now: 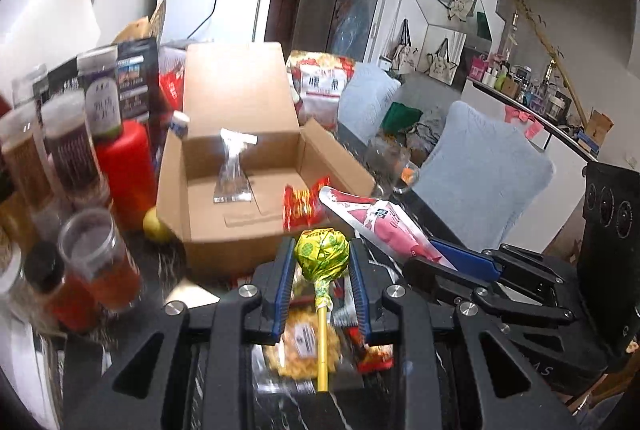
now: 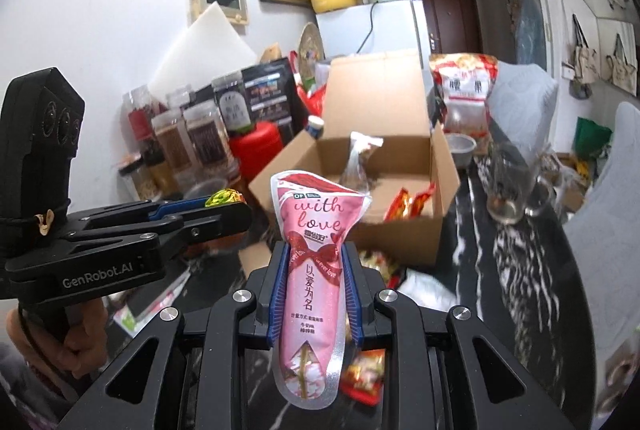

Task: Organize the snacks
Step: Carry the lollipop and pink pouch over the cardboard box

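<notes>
From the left wrist, the left gripper point(image 1: 322, 262) squeezed a green lollipop point(image 1: 321, 250) just in front of the open cardboard box point(image 1: 240, 165). A red snack packet point(image 1: 304, 205), a bit blurry, lay inside the box.

From the right wrist, the right gripper point(image 2: 314, 266) squeezed a pink candy pouch point(image 2: 314, 270) in front of the box.

lollipop point(image 1: 322, 250): glossy crinkled foil wrap, smooth plastic-looking stick
pink pouch point(image 2: 310, 282): shiny printed plastic film, silvery edge
cardboard box point(image 1: 240, 133): matt brown cardboard
bench point(image 2: 516, 270): polished black stone with white veins
jars point(image 1: 68, 145): clear plastic
gripper frames: matt black plastic, bright metal screws
</notes>
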`<state>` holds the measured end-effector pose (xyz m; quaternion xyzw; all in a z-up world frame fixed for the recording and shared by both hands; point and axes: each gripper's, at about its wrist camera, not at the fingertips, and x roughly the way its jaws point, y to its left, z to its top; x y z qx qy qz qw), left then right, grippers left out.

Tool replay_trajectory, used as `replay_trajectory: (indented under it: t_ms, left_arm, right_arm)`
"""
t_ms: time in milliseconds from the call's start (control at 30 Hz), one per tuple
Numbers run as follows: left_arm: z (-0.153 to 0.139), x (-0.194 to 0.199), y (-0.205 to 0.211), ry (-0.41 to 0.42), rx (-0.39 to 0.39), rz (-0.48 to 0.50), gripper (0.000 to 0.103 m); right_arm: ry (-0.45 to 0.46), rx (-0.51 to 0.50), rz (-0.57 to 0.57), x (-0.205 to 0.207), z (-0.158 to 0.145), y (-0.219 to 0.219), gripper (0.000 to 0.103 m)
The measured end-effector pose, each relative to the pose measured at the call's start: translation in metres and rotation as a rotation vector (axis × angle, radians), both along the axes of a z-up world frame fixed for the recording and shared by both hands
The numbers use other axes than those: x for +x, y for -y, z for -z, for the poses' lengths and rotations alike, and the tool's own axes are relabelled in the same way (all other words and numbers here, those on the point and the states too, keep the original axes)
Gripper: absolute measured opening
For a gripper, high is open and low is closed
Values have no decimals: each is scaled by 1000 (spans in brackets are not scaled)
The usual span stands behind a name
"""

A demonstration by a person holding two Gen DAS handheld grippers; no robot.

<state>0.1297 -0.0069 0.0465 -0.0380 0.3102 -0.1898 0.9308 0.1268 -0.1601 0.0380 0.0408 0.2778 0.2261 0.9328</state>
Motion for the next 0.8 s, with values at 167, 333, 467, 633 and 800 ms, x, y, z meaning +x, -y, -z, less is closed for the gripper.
replay_trajectory:
  t_ms: [167, 333, 467, 633, 800]
  left_arm:
    - [-8, 26, -3, 15, -28, -5, 26]
    - [-12, 52, -5, 17, -53, -5, 26]
    - [-19, 77, -5, 34, -58, -9, 26]
    - [-28, 107, -6, 71, -75, -2, 26]
    - [-32, 137, -5, 95, -73, 1, 26]
  right_arm:
    - [21, 0, 1, 25, -10, 1, 26]
    - [32, 20, -12, 53, -17, 1, 26]
    - [41, 12, -5, 76, -22, 0, 26]
    - [40, 9, 21, 106, -24, 3, 26]
    - [31, 17, 40, 137, -25, 7, 26]
